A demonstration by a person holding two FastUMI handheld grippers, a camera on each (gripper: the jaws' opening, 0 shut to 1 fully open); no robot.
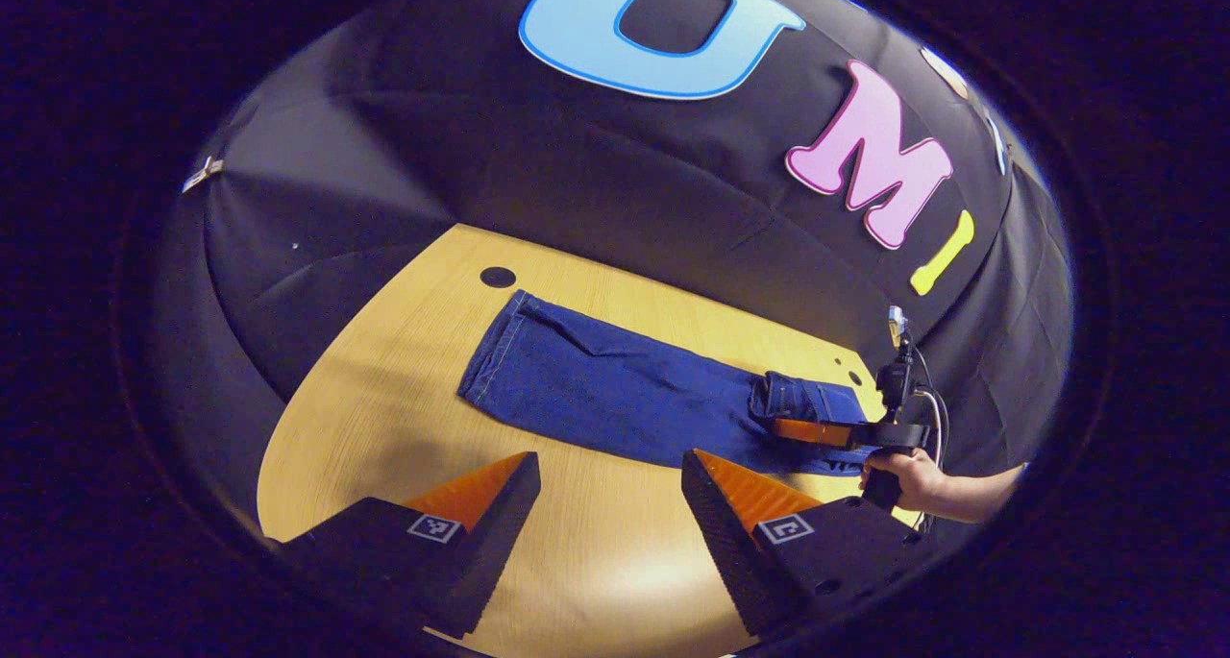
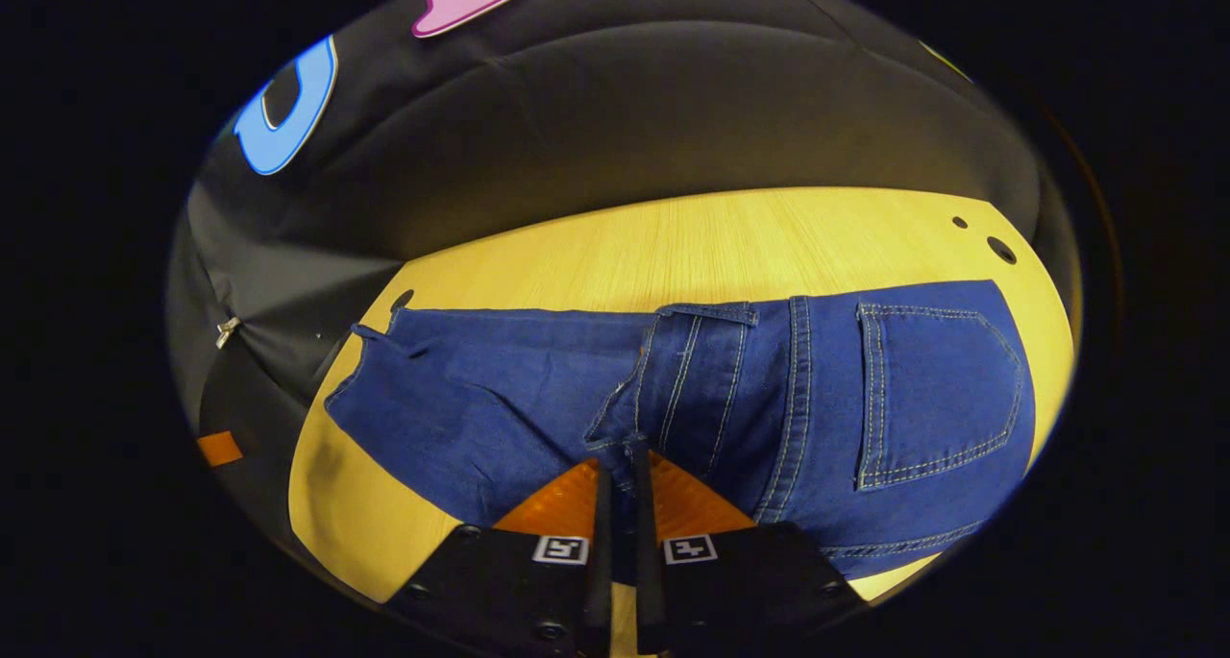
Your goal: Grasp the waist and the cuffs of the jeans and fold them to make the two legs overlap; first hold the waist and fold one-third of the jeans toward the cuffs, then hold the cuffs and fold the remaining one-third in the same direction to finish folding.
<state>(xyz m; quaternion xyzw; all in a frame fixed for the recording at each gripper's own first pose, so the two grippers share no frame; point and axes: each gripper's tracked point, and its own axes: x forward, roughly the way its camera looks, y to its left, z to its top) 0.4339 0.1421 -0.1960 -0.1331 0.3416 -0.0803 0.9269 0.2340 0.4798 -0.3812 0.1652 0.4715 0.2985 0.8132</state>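
Observation:
Blue jeans lie flat across the wooden table, legs overlapped, cuffs at the far left. My left gripper hovers open above the bare table in front of the legs, holding nothing. At the right end, a hand holds my right gripper at the waist. In the right gripper view my right gripper is shut on the waistband edge of the jeans. The waist part is lifted and turned over toward the legs. A back pocket faces up to the right.
A round dark hole sits in the table beyond the cuffs, and small holes near the waist-end corner. The black cloth wall closes in behind the table. Bare wood lies beyond the jeans.

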